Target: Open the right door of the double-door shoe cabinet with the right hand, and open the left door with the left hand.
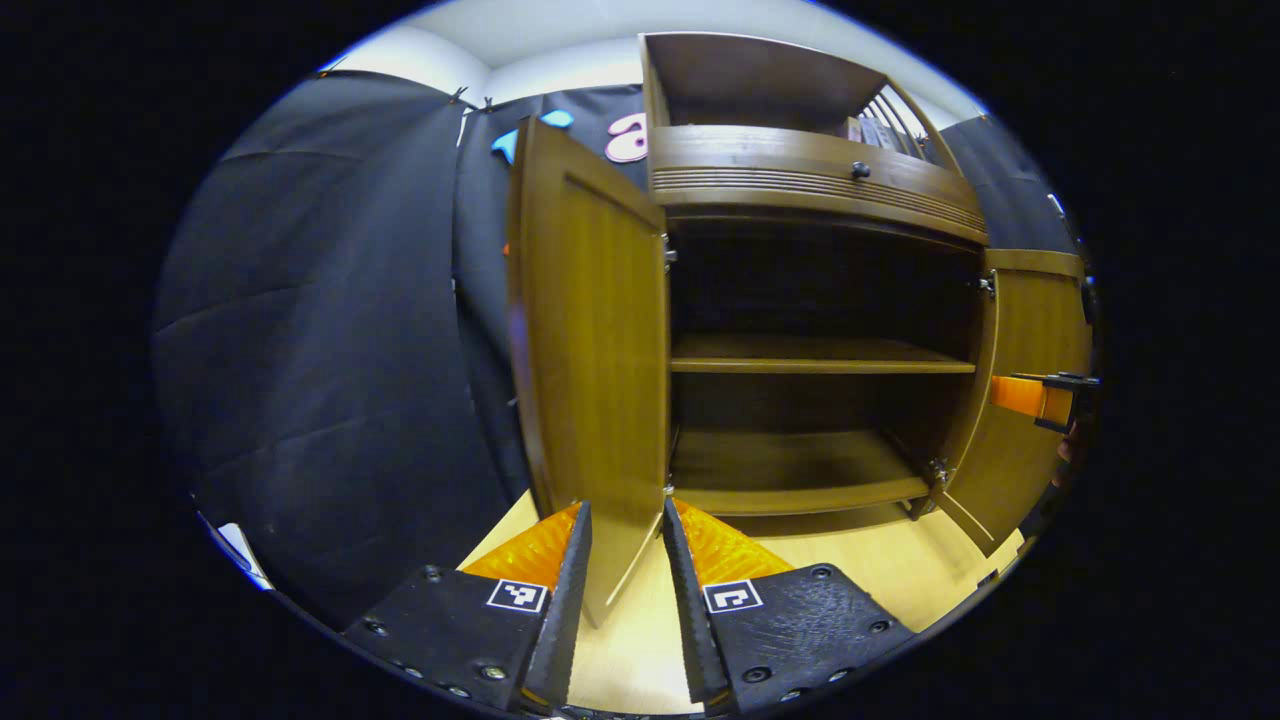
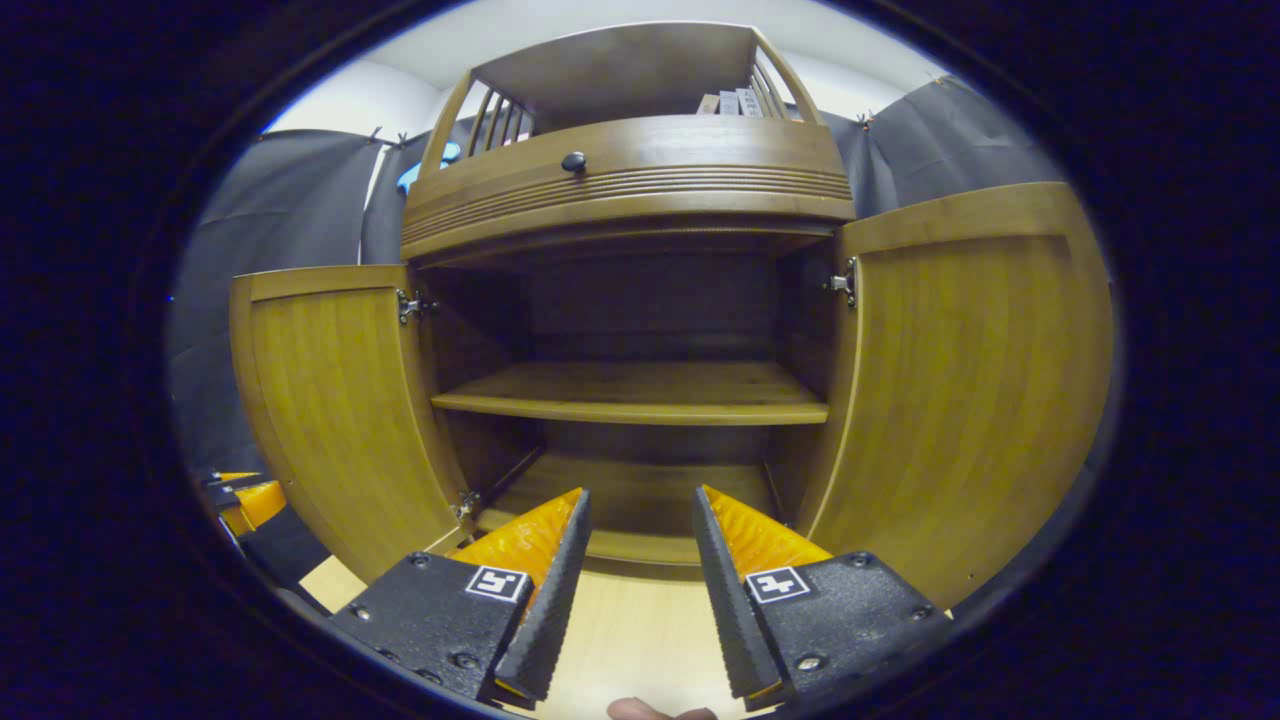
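In the right gripper view we are seeing the left door (image 2: 335, 415) swinging wide, the shoe cabinet (image 2: 630, 390) standing open between, and the right door (image 2: 975, 390) wide. Our left gripper (image 1: 628, 600) is straddling the left door's edge, fingers apart; our right gripper (image 2: 640, 590) is gaping, holding nothing.

Recording booth, black cloth walls (image 1: 330, 330), wooden shoe cabinet (image 2: 630, 180) on pale wood floor (image 2: 640, 630), white ceiling (image 1: 560, 30)

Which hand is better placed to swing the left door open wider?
Left. The left gripper has its fingers on either side of the left door, at its edge. The right gripper points at the shelves in the middle, touching neither door.
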### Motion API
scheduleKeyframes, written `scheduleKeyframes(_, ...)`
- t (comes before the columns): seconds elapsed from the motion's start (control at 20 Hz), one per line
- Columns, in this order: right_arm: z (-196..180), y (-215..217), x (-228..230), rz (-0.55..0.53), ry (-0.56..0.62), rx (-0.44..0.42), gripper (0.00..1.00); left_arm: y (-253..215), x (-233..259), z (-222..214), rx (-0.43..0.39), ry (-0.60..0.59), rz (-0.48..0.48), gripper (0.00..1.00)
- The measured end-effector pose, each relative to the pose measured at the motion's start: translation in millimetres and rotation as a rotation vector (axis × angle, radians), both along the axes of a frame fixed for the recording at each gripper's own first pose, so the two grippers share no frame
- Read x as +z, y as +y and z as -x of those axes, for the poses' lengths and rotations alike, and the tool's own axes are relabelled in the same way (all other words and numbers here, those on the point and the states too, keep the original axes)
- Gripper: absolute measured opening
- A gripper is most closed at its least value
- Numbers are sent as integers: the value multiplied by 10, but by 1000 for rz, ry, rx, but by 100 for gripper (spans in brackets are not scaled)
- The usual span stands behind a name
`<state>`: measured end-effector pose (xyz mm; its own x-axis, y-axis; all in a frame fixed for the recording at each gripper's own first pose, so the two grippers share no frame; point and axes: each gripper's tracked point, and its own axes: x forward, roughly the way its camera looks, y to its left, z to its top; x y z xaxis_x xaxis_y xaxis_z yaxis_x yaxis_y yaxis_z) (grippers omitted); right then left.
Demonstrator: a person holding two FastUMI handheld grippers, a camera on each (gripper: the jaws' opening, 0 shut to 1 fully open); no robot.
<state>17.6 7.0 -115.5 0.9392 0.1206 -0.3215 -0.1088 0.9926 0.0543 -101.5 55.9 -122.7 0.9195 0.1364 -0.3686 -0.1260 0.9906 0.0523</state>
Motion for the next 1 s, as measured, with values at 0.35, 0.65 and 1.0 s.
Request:
scheduleKeyframes(0.35,59,-118,187,-11,-36,-20,66,-441,62,-127,-74,-12,37,55)
scheduleKeyframes(0.65,78,-270,378,23,-85,-28,65,-540,183,-240,-80,-35,31,89)
scheduleKeyframes(1.0,84,-427,441,-3,-84,-83,70,-737,422,-419,-100,-88,46,96)
